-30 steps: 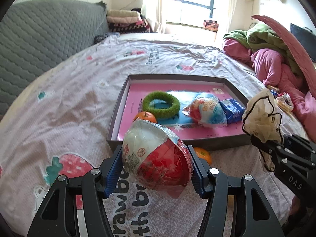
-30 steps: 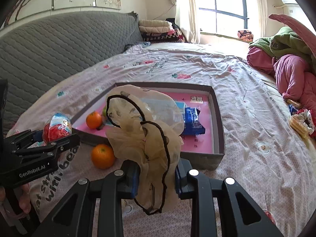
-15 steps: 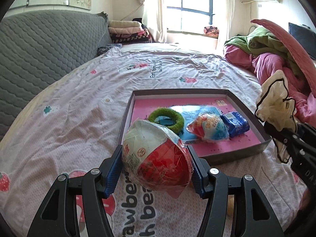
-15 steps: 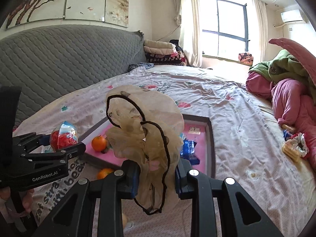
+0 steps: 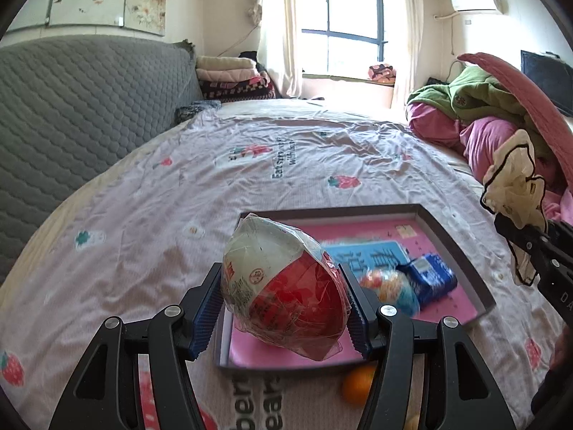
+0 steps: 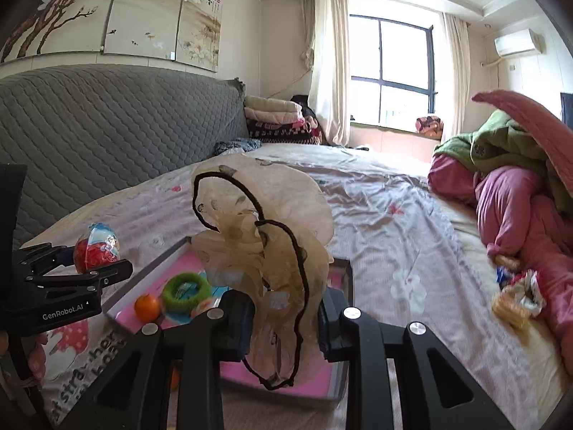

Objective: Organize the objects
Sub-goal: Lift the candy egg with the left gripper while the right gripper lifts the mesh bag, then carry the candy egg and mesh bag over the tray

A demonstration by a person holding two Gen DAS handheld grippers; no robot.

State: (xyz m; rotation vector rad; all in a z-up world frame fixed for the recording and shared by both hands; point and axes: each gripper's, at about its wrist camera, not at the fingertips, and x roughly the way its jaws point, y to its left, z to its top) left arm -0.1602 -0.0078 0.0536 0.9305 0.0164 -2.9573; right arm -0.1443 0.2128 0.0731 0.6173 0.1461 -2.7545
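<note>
Left gripper (image 5: pixel 283 301) clamps wrapped toy egg (image 5: pixel 283 286) above tray (image 5: pixel 454 247) near edge. Right gripper (image 6: pixel 284 326) pinches beige scrunchie (image 6: pixel 265 236) over tray. Best: lower each into bare pink floor, release gently.

"GenRobot.AI" on left gripper (image 6: pixel 104 268), perhaps "strawberry" on bedsheet (image 6: pixel 394 215)

The wide pink-patterned bed sheet (image 5: pixel 222 193) beyond the shallow grey tray with a pink floor (image 5: pixel 462 251) lay open for passage. Inside the tray, a green fuzzy ring (image 6: pixel 186 289), a small orange (image 6: pixel 147 307) and a blue snack packet (image 5: pixel 429 279) crowded the floor. A heaped pink and green quilt (image 6: pixel 508 193) blocked the right side.
</note>
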